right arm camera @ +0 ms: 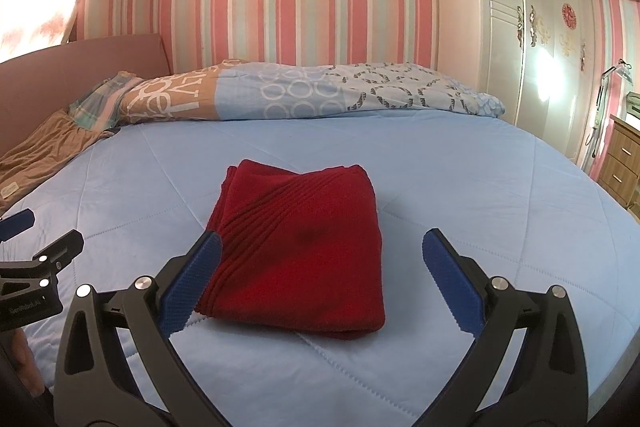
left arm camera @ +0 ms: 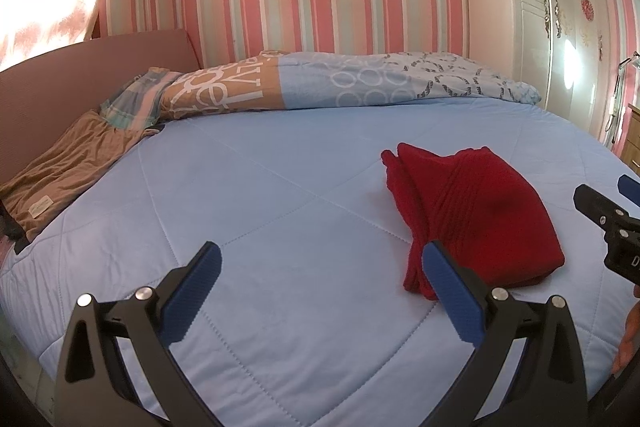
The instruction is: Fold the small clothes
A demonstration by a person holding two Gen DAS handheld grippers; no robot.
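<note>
One folded red garment (right arm camera: 300,255); two tongs (left arm camera: 322,255) (right arm camera: 322,247) agape.

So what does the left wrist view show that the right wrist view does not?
Only the left wrist view: the open left gripper from behind, over bare blue quilt, with the folded red knit garment to its right. Only the right wrist view: the open right gripper framing the garment, and a wooden drawer unit. Both: the rolled patterned duvet and brown garment.

Left gripper (left arm camera: 322,269) held low, jaws spread wide and empty, right gripper (right arm camera: 322,259) level beside it, likewise agape, blue fingertips (right arm camera: 440,251) forward
</note>
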